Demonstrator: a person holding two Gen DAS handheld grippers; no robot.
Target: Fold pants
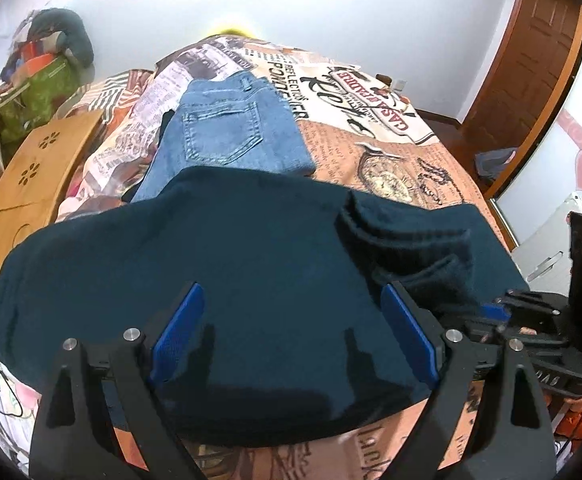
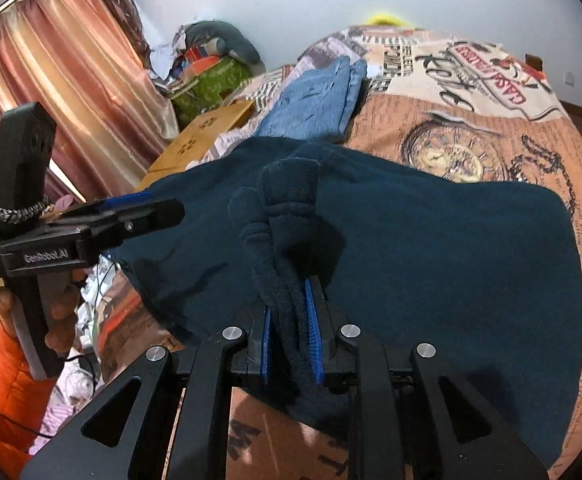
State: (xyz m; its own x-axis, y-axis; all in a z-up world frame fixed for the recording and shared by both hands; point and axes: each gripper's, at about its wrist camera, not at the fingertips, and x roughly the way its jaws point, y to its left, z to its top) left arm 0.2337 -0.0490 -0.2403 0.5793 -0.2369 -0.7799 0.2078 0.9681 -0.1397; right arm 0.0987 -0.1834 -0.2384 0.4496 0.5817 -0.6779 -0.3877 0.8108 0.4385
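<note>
Dark teal pants (image 1: 211,264) lie spread across the near part of the bed; they also show in the right wrist view (image 2: 431,248). My left gripper (image 1: 291,320) is open, its blue pads (image 1: 179,332) hovering over the flat cloth and holding nothing. My right gripper (image 2: 291,320) is shut on a bunched fold of the pants (image 2: 287,216), which rises in a ridge in front of it. In the left wrist view that fold (image 1: 403,236) sits at the right, beside the right gripper (image 1: 503,312). The left gripper (image 2: 131,216) appears at the left in the right wrist view.
Folded blue jeans (image 1: 227,132) lie beyond the teal pants on the printed bedspread (image 1: 391,148). A wooden lap table (image 1: 39,172) rests at the bed's left edge. Piled clutter (image 1: 39,80) and curtains (image 2: 59,92) stand to the left; a wooden door (image 1: 531,60) is at right.
</note>
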